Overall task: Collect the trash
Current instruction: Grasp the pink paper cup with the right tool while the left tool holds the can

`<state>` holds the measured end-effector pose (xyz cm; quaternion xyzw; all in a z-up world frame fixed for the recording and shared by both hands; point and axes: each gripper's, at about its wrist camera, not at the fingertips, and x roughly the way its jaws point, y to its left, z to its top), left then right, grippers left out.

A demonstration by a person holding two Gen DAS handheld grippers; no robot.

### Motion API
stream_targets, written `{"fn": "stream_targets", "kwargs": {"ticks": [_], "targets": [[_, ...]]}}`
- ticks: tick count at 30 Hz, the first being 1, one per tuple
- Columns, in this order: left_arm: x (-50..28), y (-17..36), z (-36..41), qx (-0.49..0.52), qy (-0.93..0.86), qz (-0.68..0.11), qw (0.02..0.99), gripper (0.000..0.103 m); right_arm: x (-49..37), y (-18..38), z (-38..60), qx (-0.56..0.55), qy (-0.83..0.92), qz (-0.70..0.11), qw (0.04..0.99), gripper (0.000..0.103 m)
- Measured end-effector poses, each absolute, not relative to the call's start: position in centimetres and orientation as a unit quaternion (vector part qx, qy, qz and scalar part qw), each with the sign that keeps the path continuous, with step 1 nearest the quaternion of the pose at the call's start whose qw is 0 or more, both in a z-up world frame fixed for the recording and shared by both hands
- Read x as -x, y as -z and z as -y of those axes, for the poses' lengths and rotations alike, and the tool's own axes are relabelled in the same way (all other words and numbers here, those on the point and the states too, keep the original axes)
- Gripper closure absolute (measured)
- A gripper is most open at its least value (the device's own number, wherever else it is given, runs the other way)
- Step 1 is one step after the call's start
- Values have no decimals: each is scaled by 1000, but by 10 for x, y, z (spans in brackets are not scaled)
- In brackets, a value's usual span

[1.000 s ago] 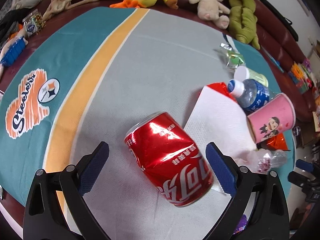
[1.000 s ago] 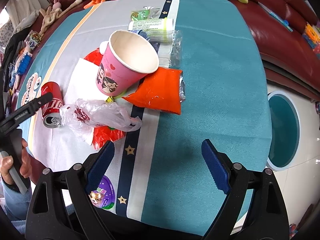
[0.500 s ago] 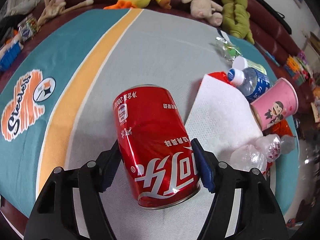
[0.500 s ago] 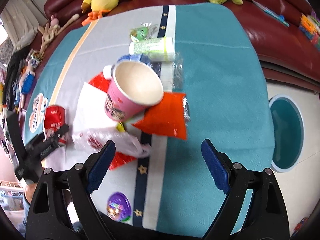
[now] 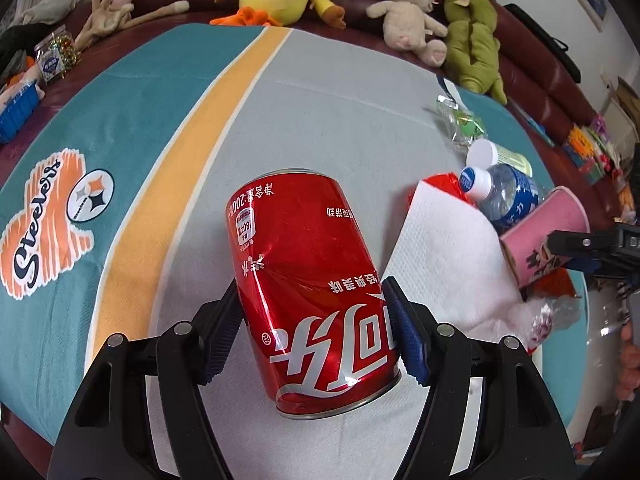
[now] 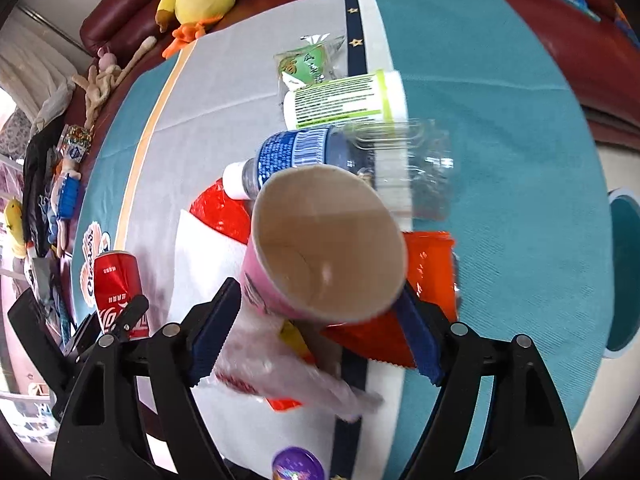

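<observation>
While the left hand-held gripper (image 5: 312, 336) clamps the red can (image 5: 308, 280), its pads press both sides. The right hand-held gripper (image 6: 316, 320), jaws just closing, brackets the pink cup (image 6: 320, 248).

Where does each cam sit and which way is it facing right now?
Left wrist: on the left gripper, aimed steeply down at the table; its own fingers clamp the red can.
Right wrist: on the right gripper, aimed steeply down; its fingers straddle the pink cup, jaws just closing.
Shared: can, cup, water bottle, white napkin; each sees the other gripper.
</observation>
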<state>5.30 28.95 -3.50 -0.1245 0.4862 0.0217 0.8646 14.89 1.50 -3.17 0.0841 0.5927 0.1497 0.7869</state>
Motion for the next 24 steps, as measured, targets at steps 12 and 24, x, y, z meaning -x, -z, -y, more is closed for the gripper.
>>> {"fn": "stream_targets", "kwargs": {"ticks": [12, 24], "targets": [[-62, 21, -265, 108, -3, -479, 871, 34, -144, 15, -33, -59, -189, -552, 810, 41], [-67, -17, -191, 65, 57, -450, 889, 34, -115, -26, 45, -67, -172, -516, 836, 41]]}}
